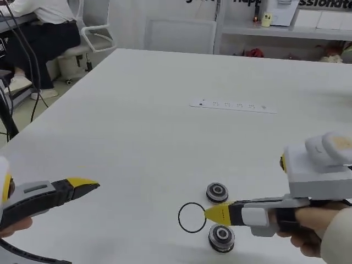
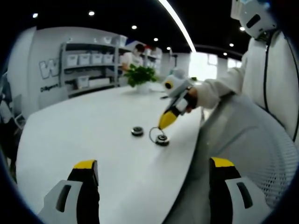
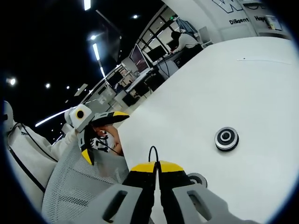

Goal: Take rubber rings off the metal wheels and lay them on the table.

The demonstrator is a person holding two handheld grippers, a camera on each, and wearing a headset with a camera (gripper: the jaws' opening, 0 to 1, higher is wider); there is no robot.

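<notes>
Two metal wheels lie flat on the white table (image 1: 165, 137): one farther off (image 1: 217, 192) and one closer to me (image 1: 221, 237). My right gripper (image 1: 208, 213) is shut on a thin black rubber ring (image 1: 192, 218), which hangs free just left of the wheels and between them. In the right gripper view the ring (image 3: 153, 151) pokes up from the closed jaws, with a wheel (image 3: 226, 138) to the right. My left gripper (image 1: 93, 185) hovers at the lower left, away from the wheels. The left gripper view shows it (image 2: 154, 163) open and holding nothing, with the ring (image 2: 153, 134) and wheels (image 2: 137, 131) ahead.
A white power strip (image 1: 232, 105) lies across the middle of the table. Shelves (image 1: 286, 30) and an office chair (image 1: 91, 41) stand beyond the far edge. A person sits at the far left. My mesh chair (image 2: 261, 154) is close on the near side.
</notes>
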